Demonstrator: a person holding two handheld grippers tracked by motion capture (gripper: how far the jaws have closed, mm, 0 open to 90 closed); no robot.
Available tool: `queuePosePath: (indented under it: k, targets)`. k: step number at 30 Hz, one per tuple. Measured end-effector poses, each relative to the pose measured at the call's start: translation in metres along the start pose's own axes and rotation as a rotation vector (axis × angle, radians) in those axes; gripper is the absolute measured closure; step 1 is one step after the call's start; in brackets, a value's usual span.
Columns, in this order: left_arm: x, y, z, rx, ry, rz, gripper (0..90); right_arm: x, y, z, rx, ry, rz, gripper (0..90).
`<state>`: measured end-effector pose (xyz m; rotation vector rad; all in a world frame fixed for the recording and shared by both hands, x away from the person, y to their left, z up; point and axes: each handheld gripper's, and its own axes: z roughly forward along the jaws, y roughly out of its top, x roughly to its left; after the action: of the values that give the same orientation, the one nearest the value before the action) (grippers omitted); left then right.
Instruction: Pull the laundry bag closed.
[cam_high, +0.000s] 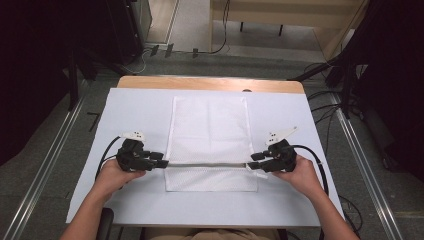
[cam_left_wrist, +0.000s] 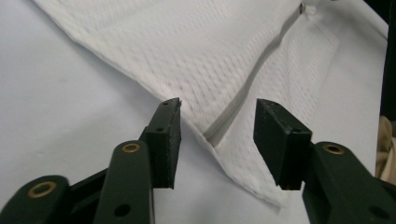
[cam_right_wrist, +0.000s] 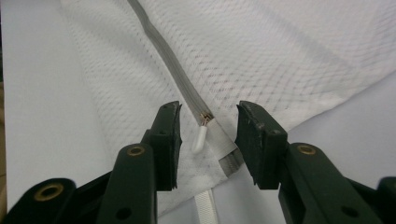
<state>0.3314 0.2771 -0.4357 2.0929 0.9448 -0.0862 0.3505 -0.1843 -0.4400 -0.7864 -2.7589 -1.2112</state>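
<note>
A white mesh bag lies flat on the white table cover, with a grey zipper running across it near its front edge. My left gripper stands open at the zipper's left end. In the left gripper view the jaws straddle the bag's edge where the zipper ends, without pressing on it. My right gripper is open at the zipper's right end. In the right gripper view the white zipper pull lies loose between the gripper's spread jaws, on the grey zipper.
The table's wooden far edge shows beyond the cover. Metal rails run along the floor on both sides, with cables at the right and dark equipment beyond. Bare cover lies left and right of the bag.
</note>
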Motion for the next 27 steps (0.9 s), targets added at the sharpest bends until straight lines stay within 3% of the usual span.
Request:
queuePosePath:
  k: [3,7,13,19,27]
  targets:
    - [0.0,0.0,-0.001,-0.016,0.031,0.013,47.1,0.0,-0.002,-0.006,-0.035,-0.024,-0.009,60.5]
    - [0.001,0.001,-0.003,-0.044,0.07,0.02,44.0,-0.005,-0.005,-0.014,-0.088,-0.056,0.018,57.1]
    - [0.005,0.002,-0.009,-0.094,0.158,0.014,41.8,-0.016,-0.011,-0.025,-0.116,-0.1,0.093,61.7]
    - [0.009,0.002,-0.012,-0.108,0.235,0.013,38.7,-0.03,-0.021,-0.034,-0.149,-0.172,0.166,53.9]
    - [0.017,0.003,-0.012,-0.121,0.273,0.005,36.3,-0.047,-0.037,-0.043,-0.171,-0.241,0.255,50.9]
